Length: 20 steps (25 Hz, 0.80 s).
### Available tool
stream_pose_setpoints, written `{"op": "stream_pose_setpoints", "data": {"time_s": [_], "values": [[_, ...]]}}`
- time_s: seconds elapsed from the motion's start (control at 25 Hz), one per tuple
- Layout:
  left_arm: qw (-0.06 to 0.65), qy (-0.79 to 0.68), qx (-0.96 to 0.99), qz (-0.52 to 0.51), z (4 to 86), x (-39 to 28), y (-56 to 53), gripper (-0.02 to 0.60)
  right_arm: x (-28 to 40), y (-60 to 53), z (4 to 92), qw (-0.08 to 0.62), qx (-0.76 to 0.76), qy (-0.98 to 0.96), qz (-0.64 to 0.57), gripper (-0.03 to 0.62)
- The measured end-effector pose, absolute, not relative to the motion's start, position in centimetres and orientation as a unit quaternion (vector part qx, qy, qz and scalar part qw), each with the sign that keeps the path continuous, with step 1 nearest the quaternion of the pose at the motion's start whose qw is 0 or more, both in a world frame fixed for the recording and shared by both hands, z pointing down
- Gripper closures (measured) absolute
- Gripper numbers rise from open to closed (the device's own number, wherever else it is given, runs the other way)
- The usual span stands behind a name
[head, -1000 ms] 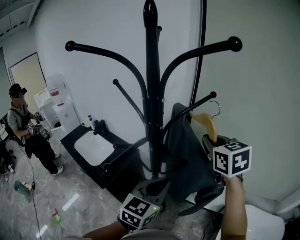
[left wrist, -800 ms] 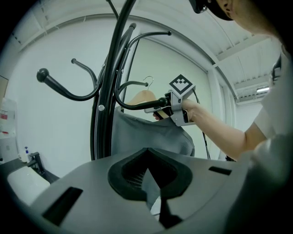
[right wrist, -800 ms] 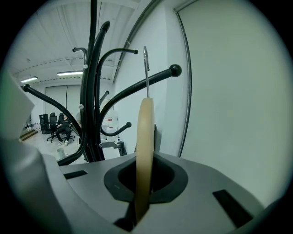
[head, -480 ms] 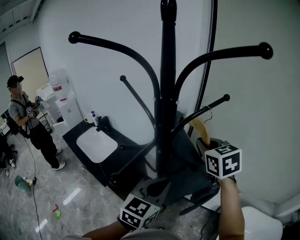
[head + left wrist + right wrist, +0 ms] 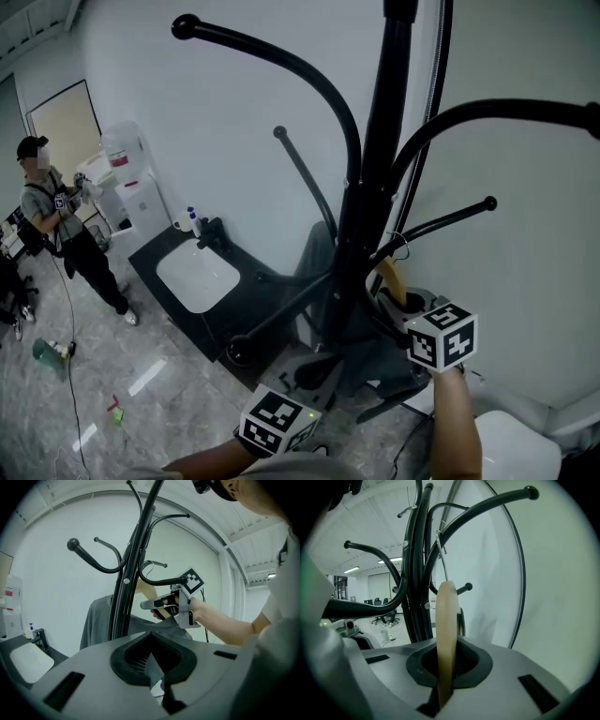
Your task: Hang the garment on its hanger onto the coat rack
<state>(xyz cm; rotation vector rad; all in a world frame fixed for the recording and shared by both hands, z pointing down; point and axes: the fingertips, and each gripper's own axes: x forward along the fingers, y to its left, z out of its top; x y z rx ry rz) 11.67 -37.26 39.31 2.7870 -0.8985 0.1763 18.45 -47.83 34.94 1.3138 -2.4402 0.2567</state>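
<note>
The garment (image 5: pixel 96 620), dark grey, hangs from its hanger (image 5: pixel 446 630) close against the rack (image 5: pixel 370 187), draped partly behind the pole. It is not yet left to hang on its own.

The hanger's wooden shoulder stands on edge between the jaws of the right gripper (image 5: pixel 401 305), which are closed tight on it. Held that way, the wire hook (image 5: pixel 440 541) points upward and can be steered toward an arm. The hook sits right by the short lower arm (image 5: pixel 441 222). I cannot tell whether it has already caught over that arm, since the pole and arm crowd the view.

The left gripper (image 5: pixel 157 670), lower and nearer the person, has its jaws pinched on a fold of the garment's cloth. This likely takes the cloth's weight and keeps it from snagging on the rack's lower arms while the hook is placed.

The step in hand looks to be seating the hook. Both grips should let go only once the hook bears the load.
</note>
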Motion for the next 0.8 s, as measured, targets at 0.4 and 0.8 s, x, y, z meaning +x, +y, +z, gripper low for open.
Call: {"op": "stream_pose_setpoints", "data": {"time_s": [0.4, 0.8], "values": [[0.108, -0.303, 0.945, 0.062, 39.8, 11.4, -37.0, 0.575, 16.3, -46.7, 38.2, 0.206, 0.411, -0.883, 0.095, 0.577], [0.108, -0.300, 0.946, 0.065, 40.3, 11.2, -36.2, 0.575, 16.3, -45.7, 39.6, 0.219, 0.409, -0.885, 0.040, 0.549]]}}
